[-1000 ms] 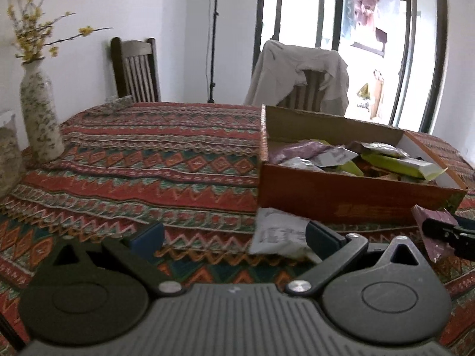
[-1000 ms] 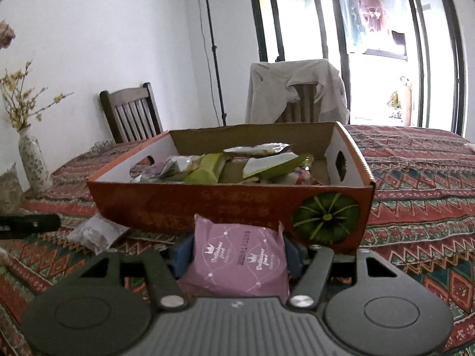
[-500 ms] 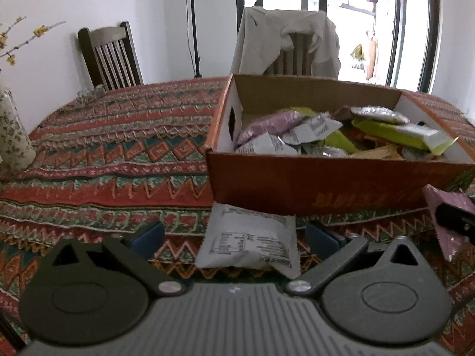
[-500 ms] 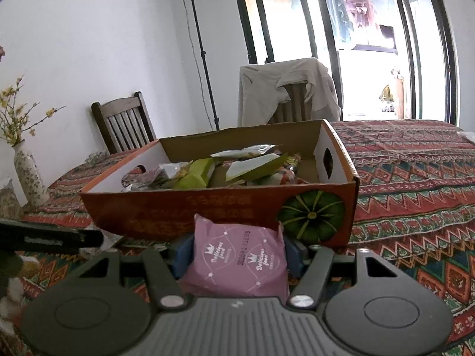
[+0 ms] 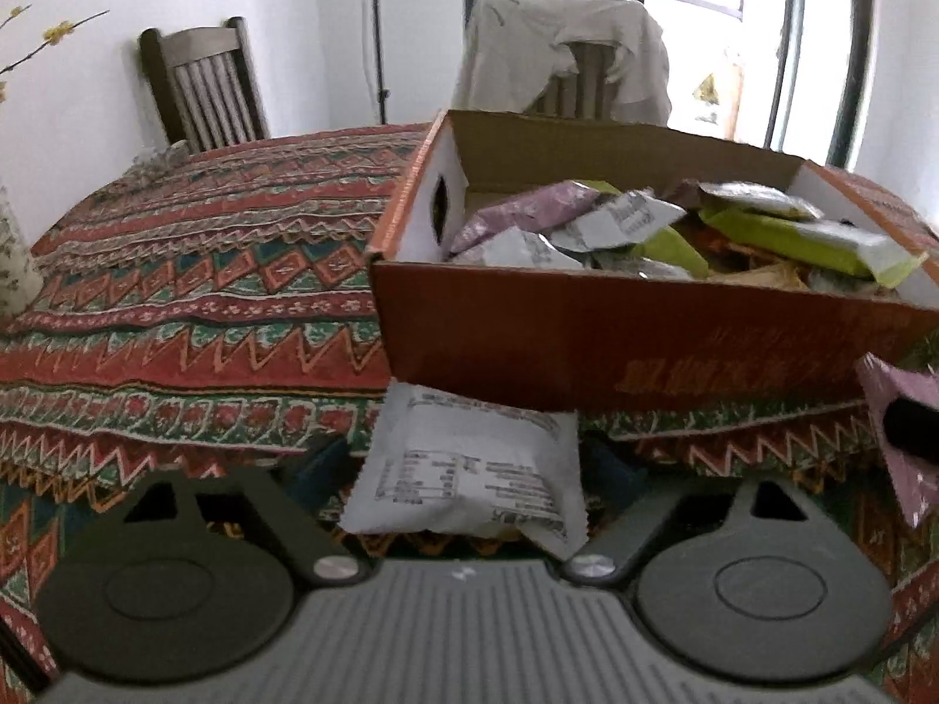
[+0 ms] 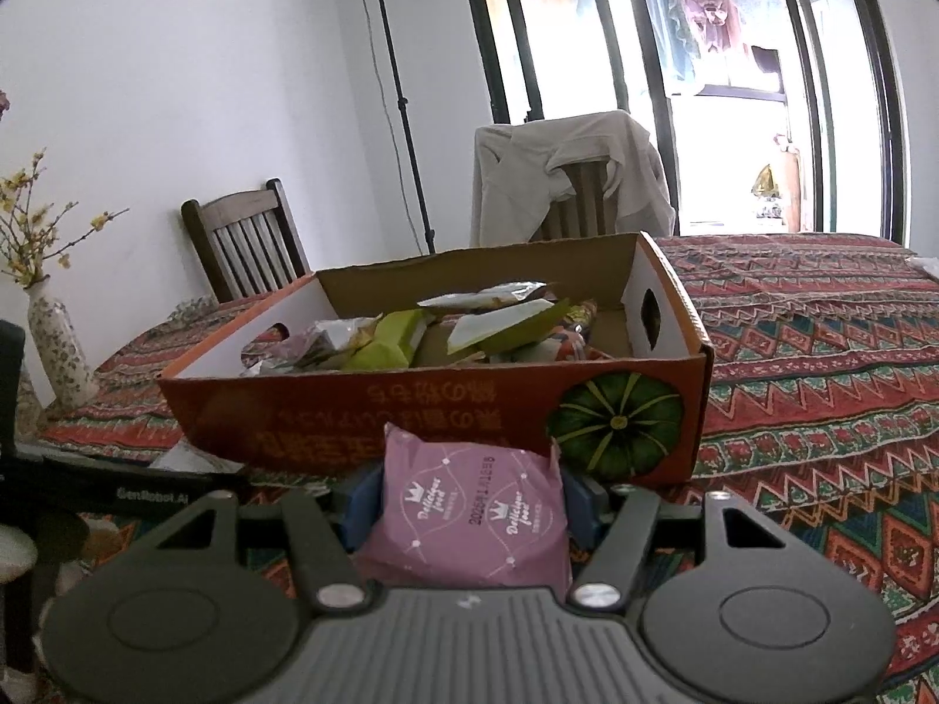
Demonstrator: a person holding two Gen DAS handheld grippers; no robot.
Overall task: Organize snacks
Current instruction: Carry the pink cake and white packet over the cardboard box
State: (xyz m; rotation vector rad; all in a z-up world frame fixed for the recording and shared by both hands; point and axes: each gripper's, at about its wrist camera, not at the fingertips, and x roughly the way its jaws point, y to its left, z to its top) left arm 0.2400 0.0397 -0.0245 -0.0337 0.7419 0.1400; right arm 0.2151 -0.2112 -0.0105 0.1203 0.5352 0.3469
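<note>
While the orange box (image 5: 645,346) looms ahead, chairs (image 5: 205,88) stand beyond.

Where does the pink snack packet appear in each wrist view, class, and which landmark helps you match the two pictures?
Left wrist view: the pink snack packet is at the far right edge, partly cut off, below the box's front wall.
Right wrist view: the pink snack packet is bottom centre, clamped in the right gripper.
Shared landmark: the orange cardboard box of snacks on the patterned tablecloth.
</note>
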